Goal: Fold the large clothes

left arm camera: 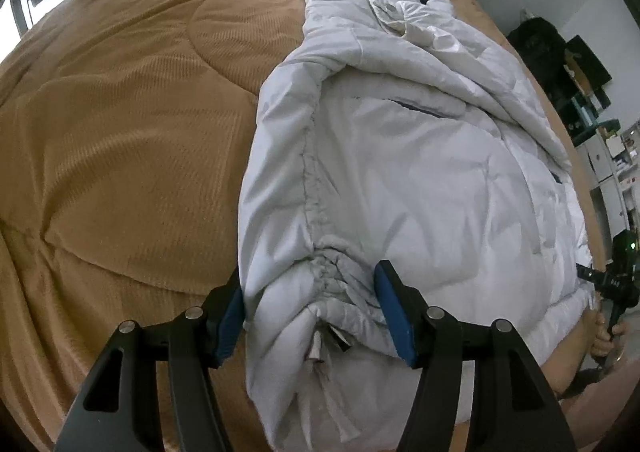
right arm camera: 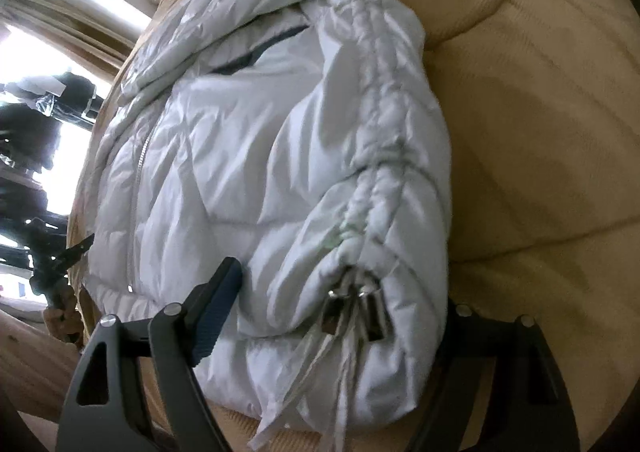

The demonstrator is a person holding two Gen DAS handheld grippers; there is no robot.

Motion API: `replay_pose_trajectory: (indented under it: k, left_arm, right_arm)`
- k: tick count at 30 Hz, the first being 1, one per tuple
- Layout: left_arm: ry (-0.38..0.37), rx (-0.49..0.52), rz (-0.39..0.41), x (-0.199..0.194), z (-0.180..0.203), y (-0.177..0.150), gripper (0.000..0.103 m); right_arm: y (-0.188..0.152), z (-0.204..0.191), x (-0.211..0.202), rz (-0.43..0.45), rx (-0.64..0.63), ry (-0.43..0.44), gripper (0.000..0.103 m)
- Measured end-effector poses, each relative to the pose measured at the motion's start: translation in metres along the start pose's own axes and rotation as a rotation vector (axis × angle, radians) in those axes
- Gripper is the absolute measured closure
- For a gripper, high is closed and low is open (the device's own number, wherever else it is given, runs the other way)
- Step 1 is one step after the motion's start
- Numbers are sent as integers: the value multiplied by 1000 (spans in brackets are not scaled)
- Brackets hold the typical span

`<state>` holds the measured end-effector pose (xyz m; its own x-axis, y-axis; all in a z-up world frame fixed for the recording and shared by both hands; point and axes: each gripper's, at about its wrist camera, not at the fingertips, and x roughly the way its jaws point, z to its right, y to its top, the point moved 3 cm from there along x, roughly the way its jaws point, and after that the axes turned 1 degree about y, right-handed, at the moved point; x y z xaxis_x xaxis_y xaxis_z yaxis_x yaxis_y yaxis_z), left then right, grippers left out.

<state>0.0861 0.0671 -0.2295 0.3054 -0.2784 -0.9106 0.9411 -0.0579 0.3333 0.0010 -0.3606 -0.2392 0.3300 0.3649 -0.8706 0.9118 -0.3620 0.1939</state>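
Left wrist view shows the jacket, white and puffy, lying on the tan bedspread, its long axis running away from you toward the far edge of the bed. Its near hem sits at your left gripper, whose jaws stand apart, one on each side of the gathered side seam; neither blue pad presses the fabric, so nothing is held. That hem corner lies straight ahead and just below this gripper.

Right wrist view shows the other near corner between the jaws of your right gripper, also apart and gripping nothing. Only one finger is clear; the other is hidden behind the jacket. The metal cord ends hang at that corner. Each gripper is nearest its own corner, so a fold would likely carry the hem away from you, along the jacket's length, toward the collar.
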Motion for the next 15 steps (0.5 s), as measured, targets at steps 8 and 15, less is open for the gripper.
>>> replay_pose_trajectory:
  k: [8,15]
  left_arm:
    - [157,113,44,-5,34,6,81]
    - [193,207,123,-34,44,0,83]
  right_arm:
    - [14,-26,-4,77,-3,-21,84]
    - [9,-47,-46,204,-80,-1,90]
